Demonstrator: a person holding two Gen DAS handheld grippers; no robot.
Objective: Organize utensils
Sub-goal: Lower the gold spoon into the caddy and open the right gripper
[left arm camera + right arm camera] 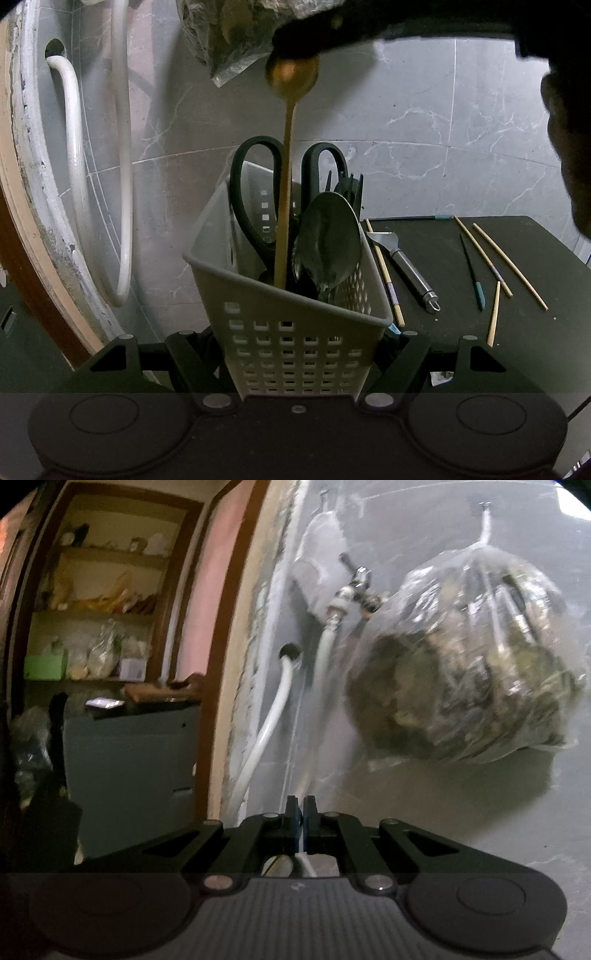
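At nine o'clock white hoses (74, 147) are hanging on the marble wall. The left gripper (295, 354) is clamping the grey perforated caddy (295, 332) between its jaws, tilted, with black scissors (255, 192), a steel spoon (328, 240) and a gold spoon (286, 166) standing inside. At three o'clock chopsticks (491, 258) and a peeler (410, 269) are lying on the black table (517, 332). The right gripper (302, 812) is facing a hanging plastic bag (469, 664), jaws nearly pressed together; what they are pinching, I cannot tell

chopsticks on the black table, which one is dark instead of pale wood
The thin black chopstick with the teal tip, lying between the steel-handled tool and the pale wooden chopsticks; all the others are light-coloured wood.
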